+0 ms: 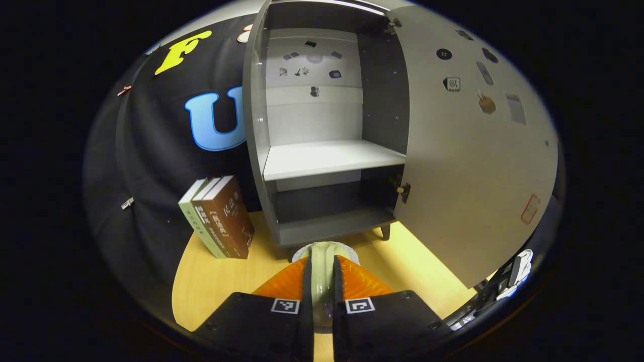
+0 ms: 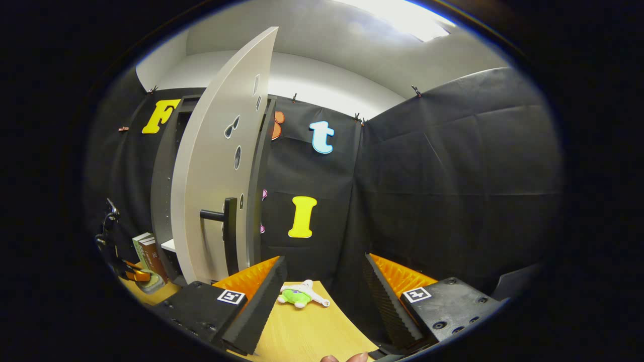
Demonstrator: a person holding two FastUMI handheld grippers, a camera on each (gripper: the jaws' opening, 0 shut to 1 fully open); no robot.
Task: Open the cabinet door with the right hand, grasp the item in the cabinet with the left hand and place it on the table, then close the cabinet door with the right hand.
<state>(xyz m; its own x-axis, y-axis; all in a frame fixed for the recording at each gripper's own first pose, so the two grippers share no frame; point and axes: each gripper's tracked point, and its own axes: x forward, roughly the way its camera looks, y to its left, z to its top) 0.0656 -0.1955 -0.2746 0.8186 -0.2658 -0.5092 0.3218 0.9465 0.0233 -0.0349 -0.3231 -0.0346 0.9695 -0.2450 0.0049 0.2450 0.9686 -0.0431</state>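
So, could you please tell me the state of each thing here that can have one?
Cabinet door: swung wide open.
Cabinet: shelves bare.
Left tongs: shut on a pale green item, over the table.
Right tongs: open, holding nothing.
Books: upright, leaning beside the cabinet.
Plush toy: lying on the table.

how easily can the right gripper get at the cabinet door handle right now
Probably easily: the door stands open, its handle faces the right gripper, the fingers are open, and nothing lies between.
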